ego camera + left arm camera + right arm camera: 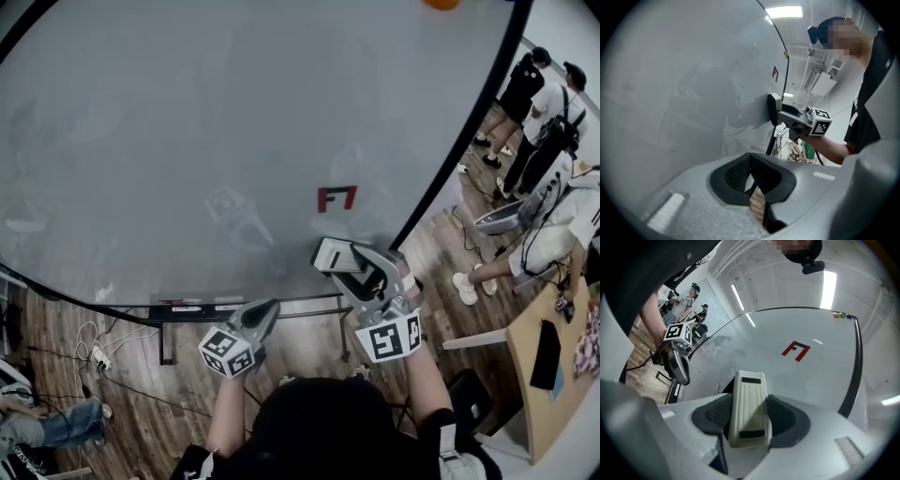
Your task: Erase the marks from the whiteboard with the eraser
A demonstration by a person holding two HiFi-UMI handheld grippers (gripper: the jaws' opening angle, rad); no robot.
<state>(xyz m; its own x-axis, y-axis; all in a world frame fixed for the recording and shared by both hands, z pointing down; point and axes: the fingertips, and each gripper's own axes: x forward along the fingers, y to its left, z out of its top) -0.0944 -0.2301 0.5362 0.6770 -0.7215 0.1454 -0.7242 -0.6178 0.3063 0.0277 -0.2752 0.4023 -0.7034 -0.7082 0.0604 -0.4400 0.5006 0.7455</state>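
Observation:
A large whiteboard (187, 141) carries one red angular mark (336, 198), which also shows in the right gripper view as the red mark (796, 350). My right gripper (349, 261) is shut on a cream ribbed eraser (336, 255), held just below the mark at the board's lower part. The eraser (749, 408) fills the jaws in the right gripper view. From the left gripper view the eraser (774, 109) sits against or very near the board. My left gripper (268, 313) hangs lower and to the left, shut and holding nothing, below the board's bottom edge.
The board's black frame and stand (169, 328) are under it, with cables (94, 354) on the wood floor. Several people (539, 103) stand and sit at the right beside a wooden desk (548, 375). An orange magnet (441, 4) sits at the board's top.

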